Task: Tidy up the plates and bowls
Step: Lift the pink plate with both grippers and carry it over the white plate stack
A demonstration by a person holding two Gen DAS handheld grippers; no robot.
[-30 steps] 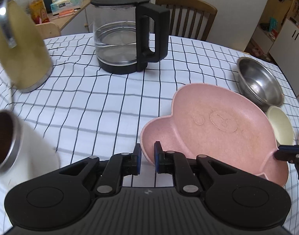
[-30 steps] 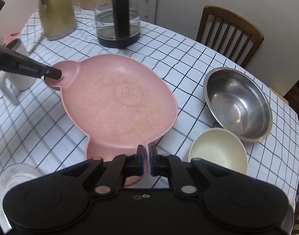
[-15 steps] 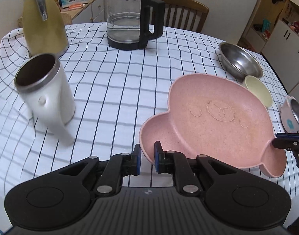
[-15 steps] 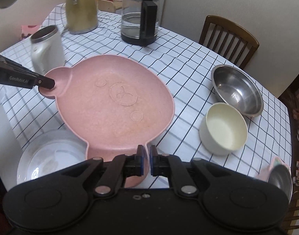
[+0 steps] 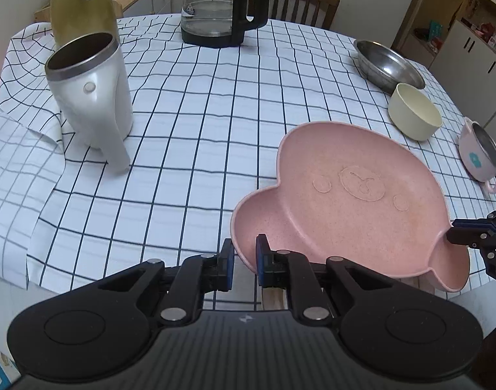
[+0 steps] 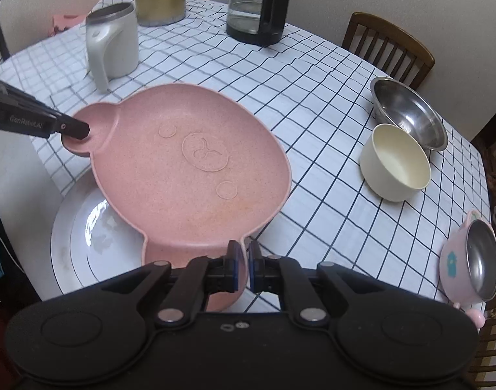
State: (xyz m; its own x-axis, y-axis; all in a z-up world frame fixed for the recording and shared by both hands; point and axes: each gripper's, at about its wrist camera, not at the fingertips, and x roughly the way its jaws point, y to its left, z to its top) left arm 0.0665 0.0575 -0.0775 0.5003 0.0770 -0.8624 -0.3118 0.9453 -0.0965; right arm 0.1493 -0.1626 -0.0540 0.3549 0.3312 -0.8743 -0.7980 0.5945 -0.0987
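A pink bear-shaped plate point(image 5: 355, 195) point(image 6: 189, 169) hangs above the near edge of the checked table, carried by both grippers. My left gripper point(image 5: 243, 261) is shut on the rim of one ear. My right gripper point(image 6: 243, 265) is shut on the rim of the other ear. Under the pink plate, partly hidden, lies a white plate point(image 6: 85, 237). Further along the table stand a cream bowl point(image 5: 413, 115) point(image 6: 396, 162), a steel bowl point(image 5: 387, 65) point(image 6: 410, 110) and a pink bowl with a steel liner point(image 5: 478, 152) point(image 6: 472, 260).
A white steel-rimmed mug point(image 5: 92, 97) point(image 6: 113, 42), a yellow-green kettle point(image 5: 82, 6) and a glass carafe with a black handle point(image 5: 223, 6) point(image 6: 257, 9) stand on the far part. A wooden chair point(image 6: 387, 48) is behind the table. Cupboards point(image 5: 469, 32) line the right wall.
Both grippers have carried the pink plate back toward the table's near edge. The mug, the pink bowl and the white plate have come into view.
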